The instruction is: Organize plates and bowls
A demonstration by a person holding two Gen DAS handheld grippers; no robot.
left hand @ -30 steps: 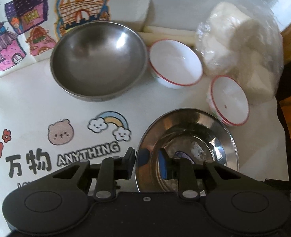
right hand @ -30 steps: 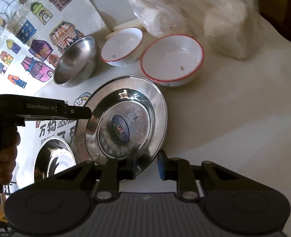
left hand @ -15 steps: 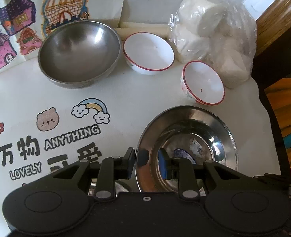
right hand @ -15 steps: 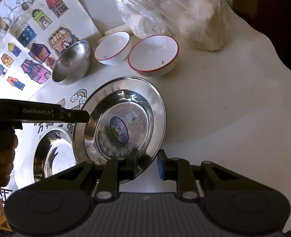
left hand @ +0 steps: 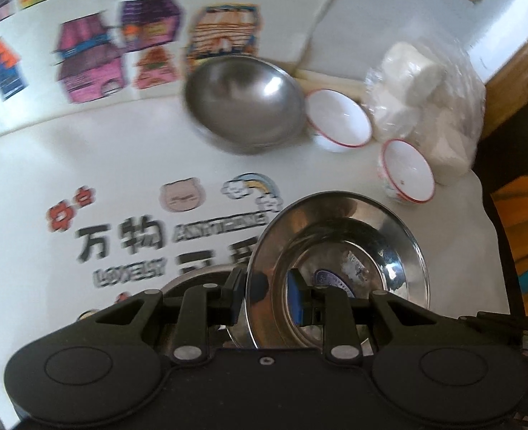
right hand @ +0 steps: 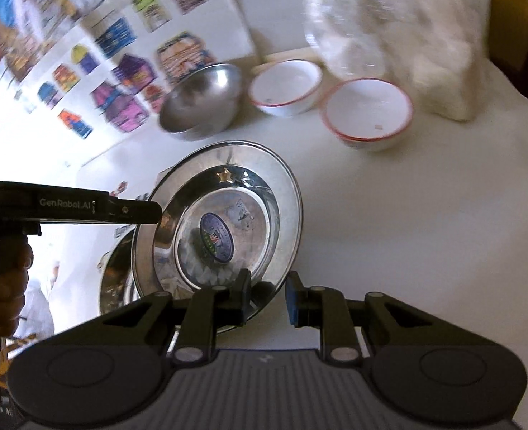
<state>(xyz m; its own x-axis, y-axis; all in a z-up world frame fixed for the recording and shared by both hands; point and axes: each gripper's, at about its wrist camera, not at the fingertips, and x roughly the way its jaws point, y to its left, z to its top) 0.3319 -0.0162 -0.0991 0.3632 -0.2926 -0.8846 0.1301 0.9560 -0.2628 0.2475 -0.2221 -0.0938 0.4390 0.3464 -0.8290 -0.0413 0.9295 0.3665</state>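
My left gripper (left hand: 265, 295) is shut on the left rim of a steel plate (left hand: 339, 247) with a round sticker and holds it lifted and tilted. In the right wrist view the same plate (right hand: 228, 222) hangs above a second steel plate (right hand: 117, 279), with the left gripper (right hand: 156, 213) clamped on its rim. My right gripper (right hand: 267, 299) stands open around the plate's near rim. A steel bowl (left hand: 244, 107) and two white red-rimmed bowls (left hand: 337, 120) (left hand: 407, 170) sit at the back.
A clear bag of white rolls (left hand: 425, 96) lies at the back right beside the bowls. The white printed cloth (left hand: 66, 186) covers the table. The table's right edge (left hand: 486, 208) drops off beside the plate.
The left gripper has lifted the steel plate higher and carried it left, over the second plate. Both views have pulled back and are motion-blurred.
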